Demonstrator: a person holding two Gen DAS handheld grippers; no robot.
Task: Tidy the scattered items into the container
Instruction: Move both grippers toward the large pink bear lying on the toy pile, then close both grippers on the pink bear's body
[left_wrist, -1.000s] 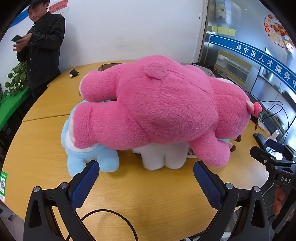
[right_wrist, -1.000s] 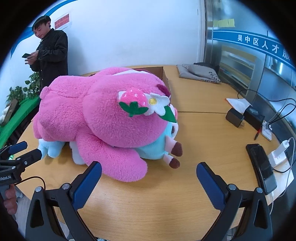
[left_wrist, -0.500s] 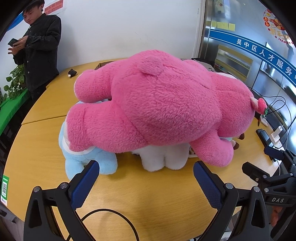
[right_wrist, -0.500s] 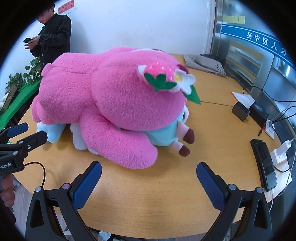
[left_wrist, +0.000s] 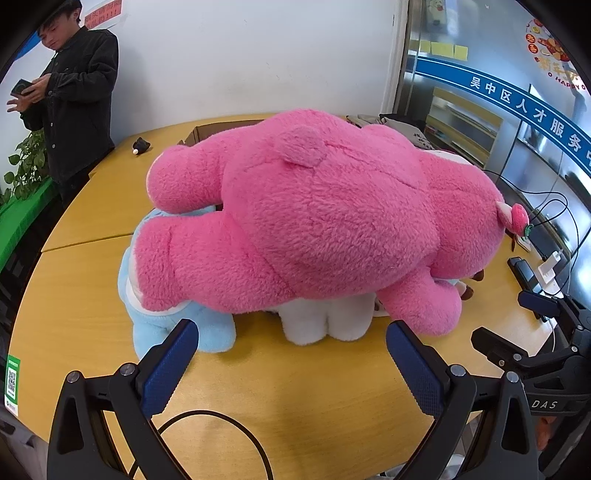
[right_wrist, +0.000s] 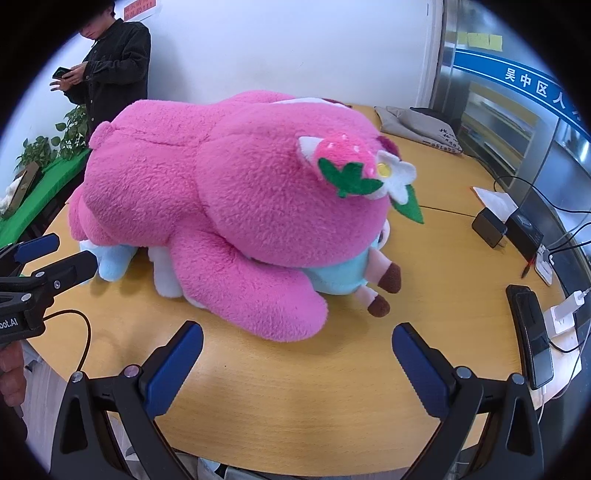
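Ahead of both claws, on the wooden counter (left_wrist: 74, 295), a big pink plush bear (left_wrist: 314, 221) lies face down across a pile of smaller toys. Left claw (left_wrist: 291, 363) is spread wide, nothing between the blue pads, hovering low over the counter just short of the pile. Directly beyond its left pad: light-blue plush (left_wrist: 177, 328). Beyond the gap: white plush (left_wrist: 325, 321), both pinned under the bear. Right claw (right_wrist: 297, 363) is also wide open and empty, with the bear's pink arm just ahead of its gap. Bear's ear with strawberry and flower trim (right_wrist: 354, 170) sits above and ahead of that claw. A small toy with brown-tipped feet (right_wrist: 380, 291) sticks out from under the bear's head, ahead-right of the right claw. Cardboard box (left_wrist: 207, 131) is past the pile from the left claw, mostly hidden behind the bear. Phone (right_wrist: 532, 332) and chargers lie off to the right claw's right. A person in dark clothes (left_wrist: 74, 103) stands far left, beyond the counter.
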